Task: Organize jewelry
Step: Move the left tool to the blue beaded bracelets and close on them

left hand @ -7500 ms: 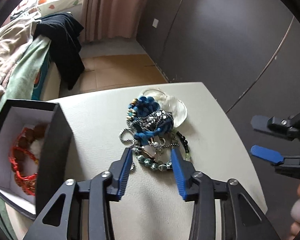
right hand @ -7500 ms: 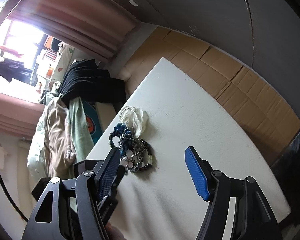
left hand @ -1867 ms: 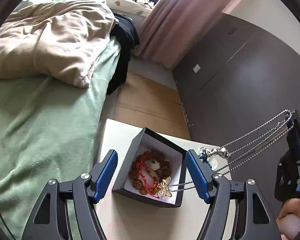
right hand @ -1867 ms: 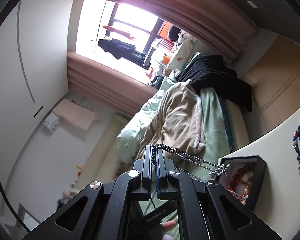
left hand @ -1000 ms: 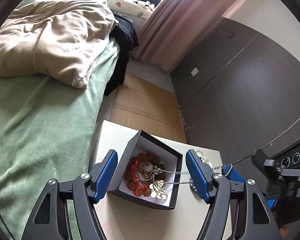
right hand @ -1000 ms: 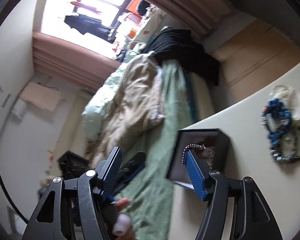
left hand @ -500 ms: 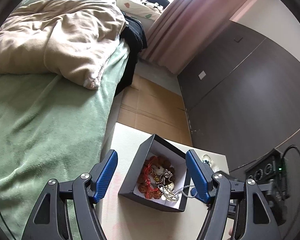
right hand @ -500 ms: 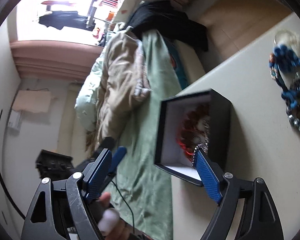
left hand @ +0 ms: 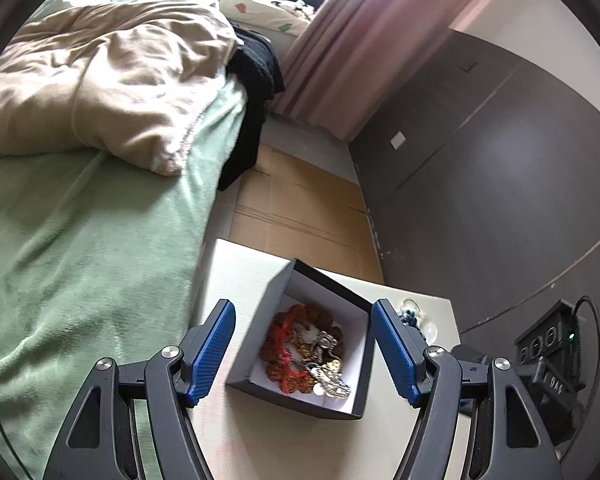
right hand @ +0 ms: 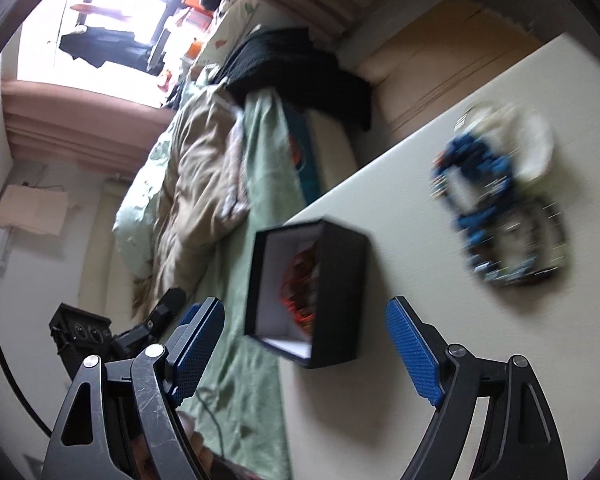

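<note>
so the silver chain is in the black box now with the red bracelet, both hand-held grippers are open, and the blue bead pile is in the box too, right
Not quite: the blue bead pile lies on the table, outside the black box, as the right wrist view shows. The rest holds: the silver chain rests on the red bracelet, and the left hand-held gripper and right hand-held gripper are open.

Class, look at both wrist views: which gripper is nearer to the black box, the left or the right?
Left. The left gripper hangs open right over the black box, its fingers framing it. The right gripper, also open, sits off to the box's side.
</note>
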